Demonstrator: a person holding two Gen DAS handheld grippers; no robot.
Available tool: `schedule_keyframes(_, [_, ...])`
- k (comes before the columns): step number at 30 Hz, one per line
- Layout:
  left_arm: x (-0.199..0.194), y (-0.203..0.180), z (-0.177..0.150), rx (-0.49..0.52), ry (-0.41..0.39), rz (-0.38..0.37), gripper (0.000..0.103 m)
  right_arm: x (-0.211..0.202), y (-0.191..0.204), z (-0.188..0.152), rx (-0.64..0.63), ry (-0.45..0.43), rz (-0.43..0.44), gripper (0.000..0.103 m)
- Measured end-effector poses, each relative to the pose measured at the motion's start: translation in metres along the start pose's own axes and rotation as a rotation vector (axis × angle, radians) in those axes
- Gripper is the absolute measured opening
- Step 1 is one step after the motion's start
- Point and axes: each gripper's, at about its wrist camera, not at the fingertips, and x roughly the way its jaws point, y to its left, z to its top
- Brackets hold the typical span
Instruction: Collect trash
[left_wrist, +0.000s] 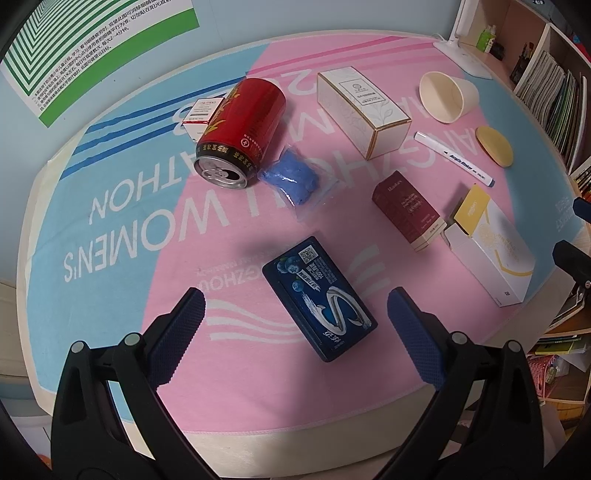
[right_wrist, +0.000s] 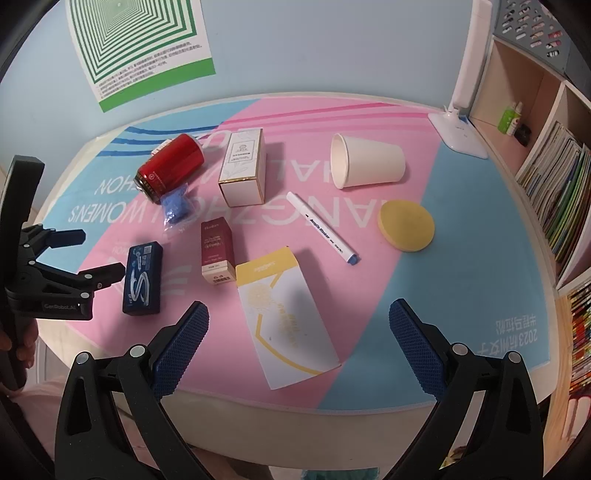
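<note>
My left gripper hangs open just above a dark blue gum box on the pink and blue mat. Further back lie a red can on its side, a crumpled blue bag, a white carton, a tipped paper cup and a maroon box. My right gripper is open over a white and yellow box, not touching it. In the right wrist view the left gripper stands open beside the gum box.
A white marker and a yellow round pad lie right of centre. A white desk lamp stands at the back right, next to a bookshelf. A small red and white box sits behind the can.
</note>
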Motion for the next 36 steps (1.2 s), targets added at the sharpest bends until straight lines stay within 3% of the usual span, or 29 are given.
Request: schedule_keyframes(36, [0.0054, -0.0046, -0.0004, 0.009, 0.019, 0.005, 0.097, 0.0074, -0.0002, 0.0004, -0.01, 0.033, 0.012, 0.097])
